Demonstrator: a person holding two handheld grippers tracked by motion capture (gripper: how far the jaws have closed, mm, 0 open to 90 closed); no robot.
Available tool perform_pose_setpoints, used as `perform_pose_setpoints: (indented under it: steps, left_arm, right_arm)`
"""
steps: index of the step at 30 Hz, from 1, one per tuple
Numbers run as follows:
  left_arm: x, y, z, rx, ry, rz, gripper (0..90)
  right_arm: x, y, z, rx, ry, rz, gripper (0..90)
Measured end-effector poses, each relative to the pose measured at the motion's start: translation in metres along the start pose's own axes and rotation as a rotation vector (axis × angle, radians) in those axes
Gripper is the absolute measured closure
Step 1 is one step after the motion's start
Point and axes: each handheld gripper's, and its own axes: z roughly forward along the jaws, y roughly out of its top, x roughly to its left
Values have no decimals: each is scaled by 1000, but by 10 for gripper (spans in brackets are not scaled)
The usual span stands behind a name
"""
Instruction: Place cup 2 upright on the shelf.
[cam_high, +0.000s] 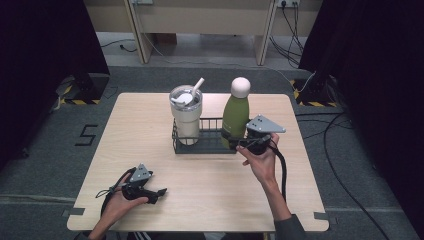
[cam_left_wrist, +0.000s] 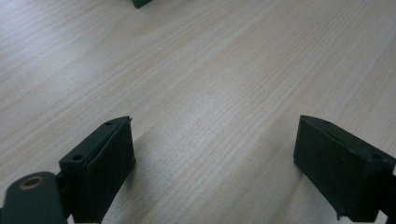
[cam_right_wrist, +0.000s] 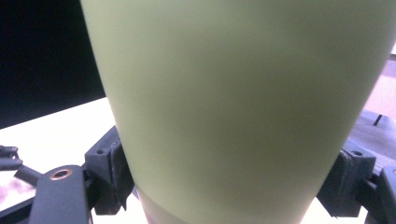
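Observation:
A green bottle (cam_high: 235, 117) with a pale round cap stands upright at the right end of a black wire basket (cam_high: 210, 146). My right gripper (cam_high: 239, 141) comes in from the right and is shut on the bottle's lower body. In the right gripper view both pads press the sides of the green bottle (cam_right_wrist: 243, 107), with the right gripper (cam_right_wrist: 229, 175) low on it. I cannot tell whether the bottle's base rests in the basket. My left gripper (cam_high: 159, 193) lies on the table at the front left, open, with bare wood between its jaws (cam_left_wrist: 215, 154).
A cream tumbler (cam_high: 186, 117) with a lid and straw (cam_high: 198, 85) stands in the basket's left end. The light wooden table (cam_high: 200, 200) has bare wood in front of the basket. Dark curtains flank both sides, and cables lie on the floor at the right.

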Motion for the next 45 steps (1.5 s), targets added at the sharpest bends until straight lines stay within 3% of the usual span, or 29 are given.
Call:
perform_pose_setpoints:
  steps: [28, 32, 45]
  left_arm:
    - [0, 0, 0, -1, 1, 0, 117]
    - [0, 0, 0, 0, -1, 1, 116]
    - [0, 0, 0, 0, 0, 0, 117]
  right_arm:
    - [-17, 10, 50, 11, -45, 33, 209]
    - [-20, 7, 55, 10, -45, 58, 209]
    - [-27, -4, 70, 23, -61, 72, 209]
